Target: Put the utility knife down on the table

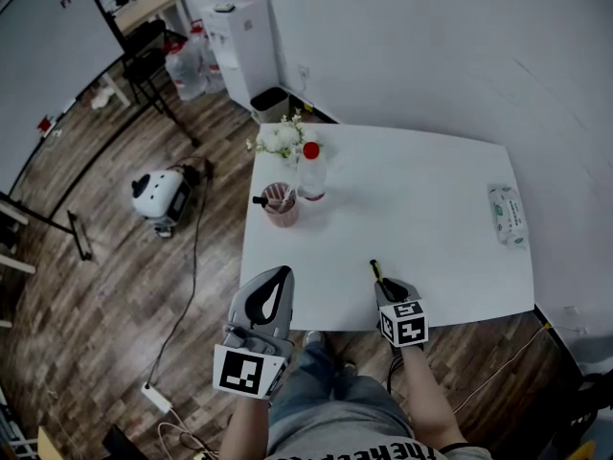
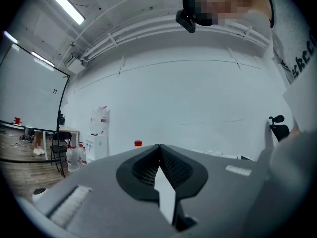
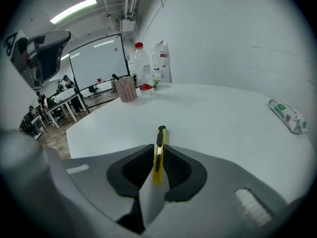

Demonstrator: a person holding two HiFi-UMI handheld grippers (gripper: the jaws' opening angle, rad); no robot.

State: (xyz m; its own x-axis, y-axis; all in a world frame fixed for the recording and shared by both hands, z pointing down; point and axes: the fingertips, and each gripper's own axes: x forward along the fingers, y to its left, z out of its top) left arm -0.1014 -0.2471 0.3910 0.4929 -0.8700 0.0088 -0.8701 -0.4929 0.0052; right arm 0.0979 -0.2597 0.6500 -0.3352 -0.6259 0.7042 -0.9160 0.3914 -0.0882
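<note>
A yellow and black utility knife point(image 3: 159, 150) is clamped between the jaws of my right gripper point(image 3: 157, 155), its black tip pointing out over the white table point(image 3: 208, 118). In the head view the right gripper point(image 1: 391, 293) sits at the table's near edge with the utility knife point(image 1: 378, 274) sticking forward over the tabletop point(image 1: 412, 218). My left gripper point(image 1: 269, 296) is held up off the table's near left corner, jaws closed with nothing between them. The left gripper point(image 2: 159, 155) looks at a bare wall.
At the table's far left stand a pink pen cup point(image 1: 281, 203), a water bottle with a red cap point(image 1: 310, 172) and a small bunch of white flowers point(image 1: 281, 139). A wipes packet point(image 1: 508, 215) lies at the right edge. The person's legs are below the near edge.
</note>
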